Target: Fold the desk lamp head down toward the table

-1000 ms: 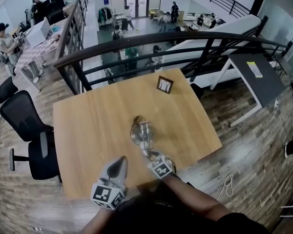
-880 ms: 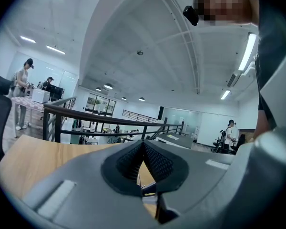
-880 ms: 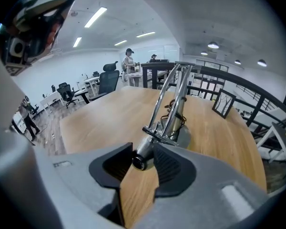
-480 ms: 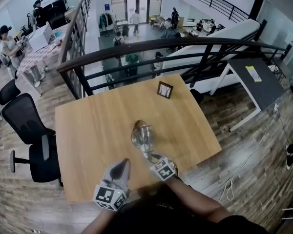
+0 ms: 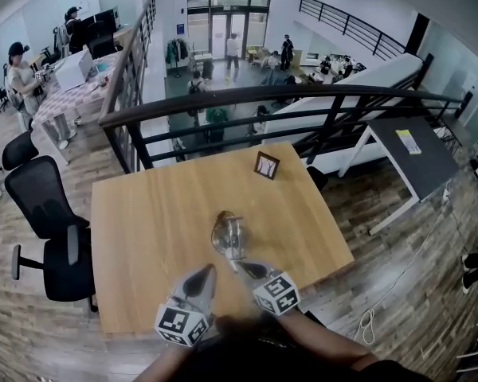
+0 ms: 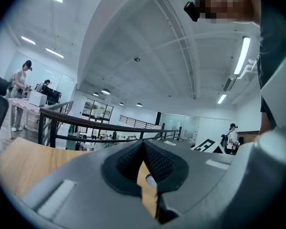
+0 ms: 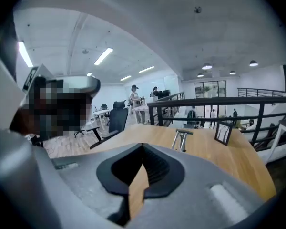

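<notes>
We're over the wooden table point(image 5: 143, 213), and the desk lamp point(image 5: 226, 234) sits close to its middle, a touch toward the near edge. From the head view, both tools hover on the lamp's near side. The left gripper point(image 5: 205, 272) is at about 7 o'clock from the lamp and clear of it. The right gripper point(image 5: 244, 267) is at about 5 o'clock, just beside the lamp's near end, and from above you can't tell whether it touches. The right gripper view answers that: jaws pressed together tip to tip with nothing between them. There the lamp stands apart, out at 1 o'clock, as two slim metal rods rising from the tabletop to a short crossbar. It's the same story in the left gripper view, with the jaws pressed together and empty over bare wood. A small picture frame point(image 5: 266, 165) stands at 1 o'clock from the lamp, near the far edge and well apart from it. Beyond that edge, at 12 o'clock, runs a dark railing point(image 5: 303, 94). A black office chair point(image 5: 41, 201) sits off the table's 9 o'clock side, and a dark desk point(image 5: 410, 146) lies out at 2 o'clock.
</notes>
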### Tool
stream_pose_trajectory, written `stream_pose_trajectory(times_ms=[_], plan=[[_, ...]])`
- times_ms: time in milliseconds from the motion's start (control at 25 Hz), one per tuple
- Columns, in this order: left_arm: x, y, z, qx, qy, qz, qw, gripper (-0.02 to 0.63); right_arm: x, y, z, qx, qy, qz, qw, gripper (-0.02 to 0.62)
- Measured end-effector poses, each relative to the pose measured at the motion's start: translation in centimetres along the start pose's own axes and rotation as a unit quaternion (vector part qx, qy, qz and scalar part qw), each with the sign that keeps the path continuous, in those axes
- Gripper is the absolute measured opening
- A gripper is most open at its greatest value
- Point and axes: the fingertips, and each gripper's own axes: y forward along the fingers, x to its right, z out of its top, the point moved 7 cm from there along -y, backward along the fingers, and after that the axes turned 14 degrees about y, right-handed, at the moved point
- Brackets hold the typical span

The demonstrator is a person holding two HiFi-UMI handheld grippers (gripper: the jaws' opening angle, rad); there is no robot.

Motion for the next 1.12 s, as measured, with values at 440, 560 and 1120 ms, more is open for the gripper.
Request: stream_pose_trajectory(times_ms=[440,560,1120], plan=[[6.0,1.2,2.8,0.028,0.022,0.022,0.9991,0.002,-2.9,-9.1,3.3,0.086,-0.01,0.088,0.992,0.003],[9.1,1.6,2.7,0.027,0.027,0.028,0.9989,0.002,-1.9,-12.0,3.1,0.103,-0.009,0.095,0.99,0.003],[24.0,0.2,-0.8,0.008,0.004,0.073,0.9973,0.002,0.9,-24.2,-1.9,0.111,-0.011,0.137,0.984,0.003]])
